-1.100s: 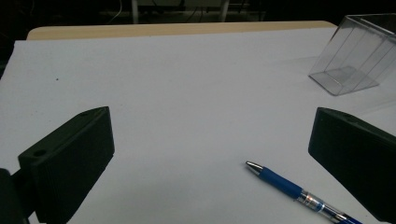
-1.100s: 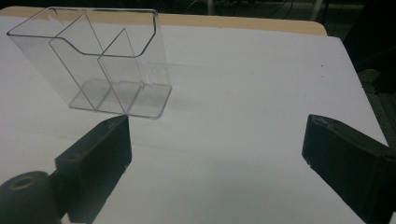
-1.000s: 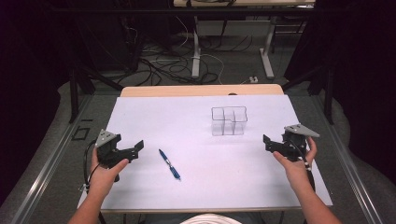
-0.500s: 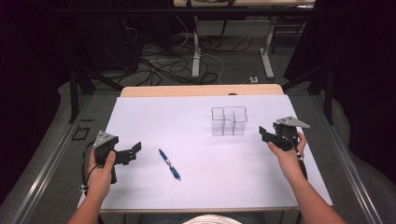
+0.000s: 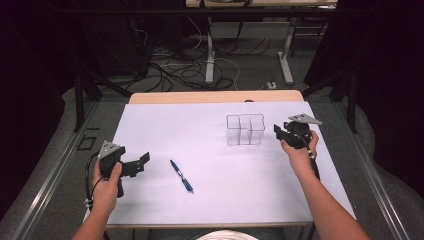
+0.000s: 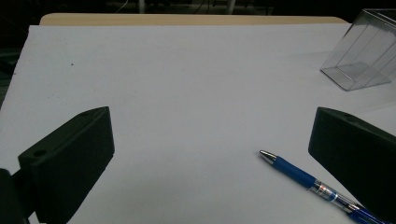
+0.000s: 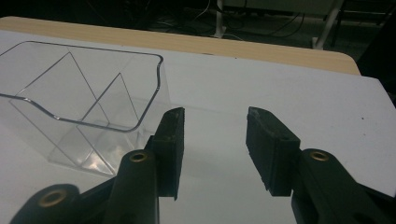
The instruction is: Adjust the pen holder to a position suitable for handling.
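A clear plastic box [image 5: 245, 130] with inner dividers stands right of centre on the white table top. A blue pen [image 5: 181, 176] lies left of centre. My right gripper [image 5: 279, 131] hovers just right of the box, pointing left at it. In the right gripper view the box [image 7: 84, 107] sits left of the jaws. My right gripper [image 7: 215, 123] is open, its jaws have just been closing, and nothing is between them. My left gripper [image 5: 142, 162] is held at the left, wide open and empty. In the left gripper view the pen [image 6: 308, 179] lies ahead by the right jaw.
A white sheet covers the table, with a strip of bare wood [image 5: 215, 96] along the far edge. Beyond it are dark floor, cables [image 5: 170, 65] and table legs. The box [image 6: 364, 51] shows at the far right of the left gripper view.
The right hand has moved away from the person and slightly left, ending beside the clear box, and its jaws have narrowed. The left hand, the pen and the box have stayed put.
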Available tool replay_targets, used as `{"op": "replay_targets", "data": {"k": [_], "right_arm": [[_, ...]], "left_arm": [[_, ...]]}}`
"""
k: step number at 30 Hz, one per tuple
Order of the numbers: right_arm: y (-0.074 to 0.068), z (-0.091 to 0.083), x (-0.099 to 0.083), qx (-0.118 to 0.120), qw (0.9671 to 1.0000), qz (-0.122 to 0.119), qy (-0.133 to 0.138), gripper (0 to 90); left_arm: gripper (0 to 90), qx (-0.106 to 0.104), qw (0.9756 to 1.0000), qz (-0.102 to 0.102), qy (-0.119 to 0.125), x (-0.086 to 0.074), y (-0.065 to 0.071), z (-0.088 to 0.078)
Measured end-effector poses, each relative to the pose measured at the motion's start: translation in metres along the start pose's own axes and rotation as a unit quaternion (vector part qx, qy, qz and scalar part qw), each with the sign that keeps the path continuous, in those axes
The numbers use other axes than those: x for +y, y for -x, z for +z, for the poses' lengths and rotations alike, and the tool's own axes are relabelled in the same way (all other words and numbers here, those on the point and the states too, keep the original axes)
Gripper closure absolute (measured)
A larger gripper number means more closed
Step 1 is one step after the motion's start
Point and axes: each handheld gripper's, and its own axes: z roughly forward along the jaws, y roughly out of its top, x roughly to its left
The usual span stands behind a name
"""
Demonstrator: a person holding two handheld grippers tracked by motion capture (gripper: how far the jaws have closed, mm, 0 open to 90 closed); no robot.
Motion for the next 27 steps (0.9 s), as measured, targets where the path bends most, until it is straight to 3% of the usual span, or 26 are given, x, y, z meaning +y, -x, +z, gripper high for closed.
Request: {"op": "replay_targets", "data": {"k": [4, 8, 13, 27], "right_arm": [[-0.001, 0.009, 0.0, -0.008, 0.9998, -0.004, -0.015, 56.6], [0.0, 0.018, -0.001, -0.014, 0.9996, -0.008, -0.025, 62.1], [0.001, 0.029, -0.004, -0.005, 0.9991, 0.0, -0.041, 68.9], [-0.007, 0.054, -0.014, 0.025, 0.9971, -0.023, -0.067, 85.5]], "left_arm": [[0.2, 0.001, 1.0, -0.005, 0.001, -0.001, 0.0, 0.0], [0.2, 0.002, 1.0, -0.003, -0.002, -0.002, -0.001, -0.001], [0.2, 0.002, 0.9999, -0.008, -0.006, -0.003, -0.002, -0.001], [0.2, 0.005, 0.9999, -0.009, -0.007, -0.003, -0.003, -0.001]]}}
